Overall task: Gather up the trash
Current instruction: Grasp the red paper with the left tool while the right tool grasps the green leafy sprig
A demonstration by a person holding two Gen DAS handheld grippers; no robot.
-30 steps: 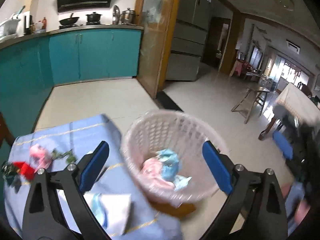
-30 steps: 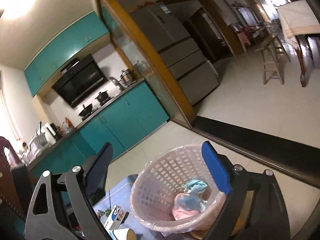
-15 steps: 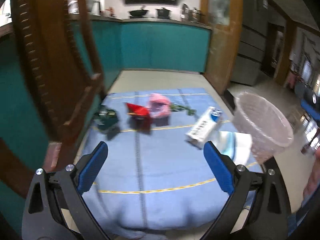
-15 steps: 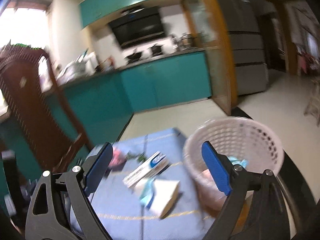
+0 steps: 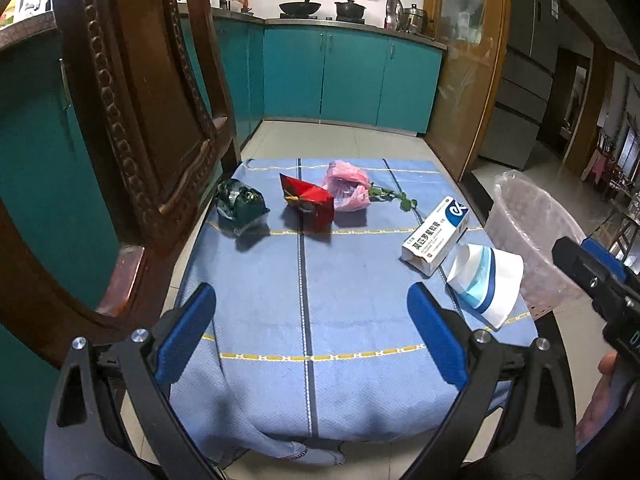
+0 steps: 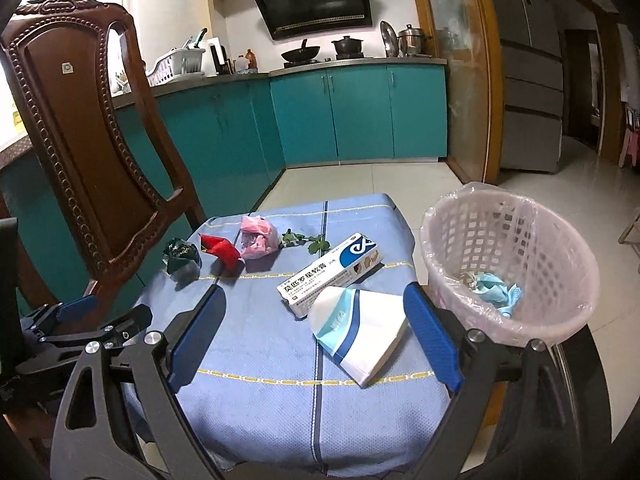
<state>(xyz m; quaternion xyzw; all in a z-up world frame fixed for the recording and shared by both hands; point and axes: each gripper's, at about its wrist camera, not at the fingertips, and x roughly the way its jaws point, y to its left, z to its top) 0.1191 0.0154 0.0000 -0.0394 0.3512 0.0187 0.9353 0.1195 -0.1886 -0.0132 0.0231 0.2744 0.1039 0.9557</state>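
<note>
Trash lies on a small table with a blue cloth point(image 5: 304, 280) point(image 6: 260, 344): a dark green crumpled wrapper point(image 5: 240, 204) point(image 6: 181, 257), a red wrapper point(image 5: 308, 200) point(image 6: 222, 250), a pink plastic bag point(image 5: 348, 188) point(image 6: 258, 236), a green sprig point(image 5: 394, 196) point(image 6: 308, 242), a white-and-blue medicine box point(image 5: 436, 238) point(image 6: 332, 276) and a flattened white-and-blue paper cup point(image 5: 486, 284) point(image 6: 360, 330). A pink lined mesh basket point(image 5: 532, 232) point(image 6: 508, 264) at the table's right holds blue and pink crumpled trash. My left gripper point(image 5: 312, 330) and right gripper point(image 6: 316, 334) are open and empty over the near edge.
A carved brown wooden chair point(image 5: 132, 120) point(image 6: 88, 140) stands against the table's left side. Teal kitchen cabinets point(image 5: 344, 76) line the far wall, a wooden glass door frame point(image 5: 468, 64) and a grey fridge point(image 6: 524, 64) stand to the right. Tiled floor surrounds the table.
Both grippers swung left from the basket to face the table. The trash on the cloth came into full view and the basket shifted to the right of both views.
</note>
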